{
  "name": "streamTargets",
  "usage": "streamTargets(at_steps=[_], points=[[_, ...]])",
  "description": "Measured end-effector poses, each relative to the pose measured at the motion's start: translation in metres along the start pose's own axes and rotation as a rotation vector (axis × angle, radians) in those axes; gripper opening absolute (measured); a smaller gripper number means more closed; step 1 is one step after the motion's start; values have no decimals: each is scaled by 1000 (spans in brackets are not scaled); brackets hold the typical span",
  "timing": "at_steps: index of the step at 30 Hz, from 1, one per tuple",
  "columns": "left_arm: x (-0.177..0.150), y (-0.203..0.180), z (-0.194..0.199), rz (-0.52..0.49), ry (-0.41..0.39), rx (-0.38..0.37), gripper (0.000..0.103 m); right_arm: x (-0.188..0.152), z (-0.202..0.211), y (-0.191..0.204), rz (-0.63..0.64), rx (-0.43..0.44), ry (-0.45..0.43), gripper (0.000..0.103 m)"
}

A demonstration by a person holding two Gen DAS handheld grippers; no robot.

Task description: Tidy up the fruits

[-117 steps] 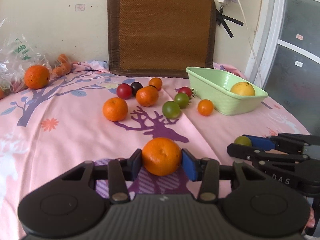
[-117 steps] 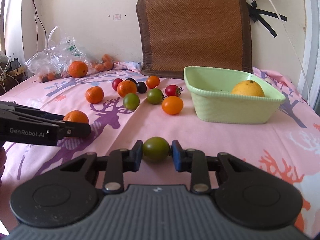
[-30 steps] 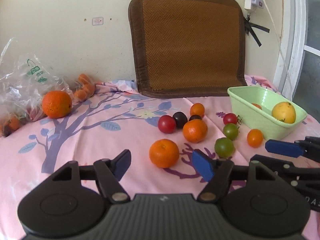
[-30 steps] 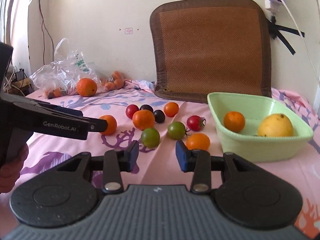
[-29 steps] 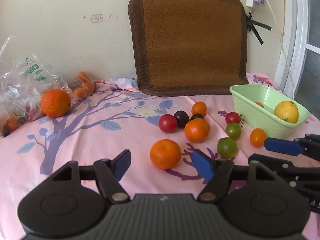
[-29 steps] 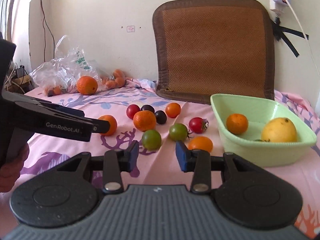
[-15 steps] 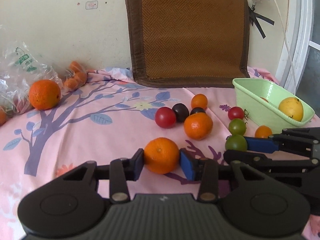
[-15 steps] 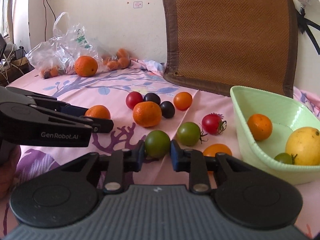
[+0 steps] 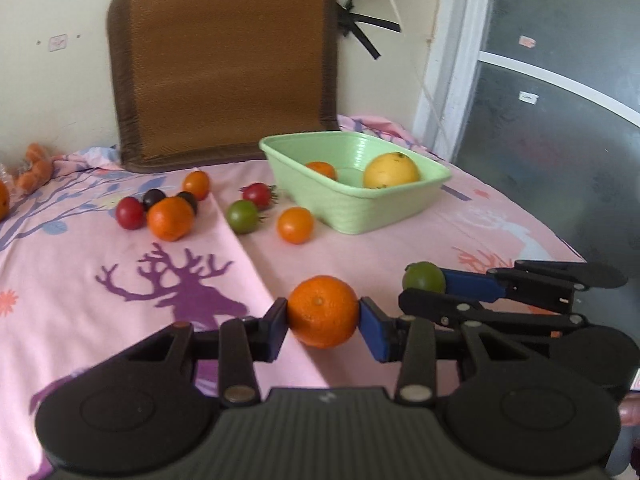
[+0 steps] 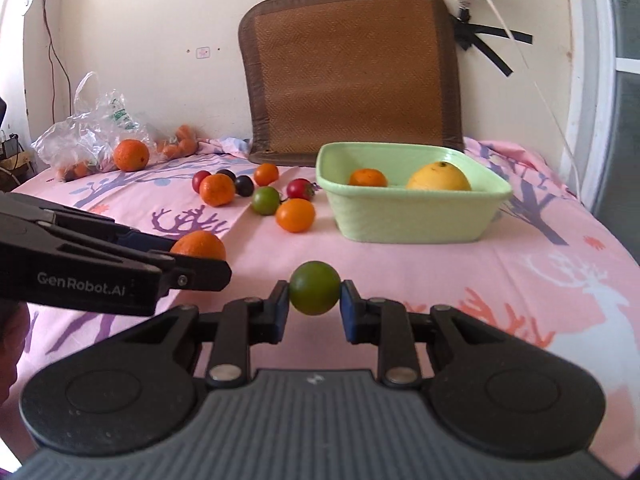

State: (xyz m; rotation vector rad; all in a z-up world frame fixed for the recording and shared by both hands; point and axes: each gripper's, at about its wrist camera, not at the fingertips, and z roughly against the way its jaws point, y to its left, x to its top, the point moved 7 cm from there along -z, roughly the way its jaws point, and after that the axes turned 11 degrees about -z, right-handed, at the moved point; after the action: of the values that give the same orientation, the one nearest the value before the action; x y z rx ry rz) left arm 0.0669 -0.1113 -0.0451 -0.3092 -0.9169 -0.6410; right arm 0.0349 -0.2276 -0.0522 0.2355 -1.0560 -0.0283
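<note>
- The left claw point(image 9: 323, 321) pinches an orange point(image 9: 322, 316) between its blue pads, lifted above the pink cloth point(image 9: 100, 248) in front of the green basket point(image 9: 360, 208).
- The right claw point(image 10: 315, 304) pinches a green tomato point(image 10: 315, 288), also in front of the basket and nearer the camera than it; in the left wrist view this claw lies just to the right of the held orange.
- Inside the basket sit a small orange point(image 10: 368, 178) and a yellow fruit point(image 10: 438, 177); the basket stands on the cloth, in front of the brown woven mat point(image 10: 348, 72) leaning on the wall.
- Left of the basket, loose on the cloth: an orange tomato point(image 10: 295, 215) just beside it, a second green tomato point(image 10: 265, 200), a red tomato point(image 10: 300, 188) with a stem, another orange point(image 10: 217, 189), two dark tomatoes, a red one and a small orange one.
- Far left of the basket, by the wall, a large orange point(image 10: 131, 155) rests against a clear plastic bag point(image 10: 92, 132).
- A bit of a hand shows at the left edge of the right wrist view, under the left claw's body.
</note>
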Motion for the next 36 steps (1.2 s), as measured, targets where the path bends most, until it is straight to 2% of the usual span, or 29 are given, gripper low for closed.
streamTargets(at_steps=[3,7,9,15,22,25,31,32,33,34,36], points=[[-5,-13,-12,-7,35,-8,38,-4,2,-9,-6,-20,4,30],[-8,-21,-12,-51,28,34,39,-9,-2,-13,-13,-16,25,31],[-9,-20,-12,-53,24,54,46,-12,-2,-13,-13,-13,29,32],[-7,-16,-12,-42,16,72,59,-11,0,-14,-14,-13,24,32],[-3,-20,-8,-75,11,96,63,-11,5,-17,-6,-14,9,35],[-4,-22,-7,-89,17,96,62,-12,5,-17,-5,-10,12,35],[-11,-28,-16,-138,51,98,53,-14,5,-21,-14,3,19,35],[-11,-28,-16,-145,47,99,50,-13,5,-20,-11,10,20,34],[-10,-29,-17,-151,47,93,42,-13,5,-20,-9,16,19,31],[-8,-30,-17,-154,44,74,37,-13,5,-19,-7,20,19,30],[-2,-30,-16,-136,40,38,38,-10,6,-20,-11,23,1,30]])
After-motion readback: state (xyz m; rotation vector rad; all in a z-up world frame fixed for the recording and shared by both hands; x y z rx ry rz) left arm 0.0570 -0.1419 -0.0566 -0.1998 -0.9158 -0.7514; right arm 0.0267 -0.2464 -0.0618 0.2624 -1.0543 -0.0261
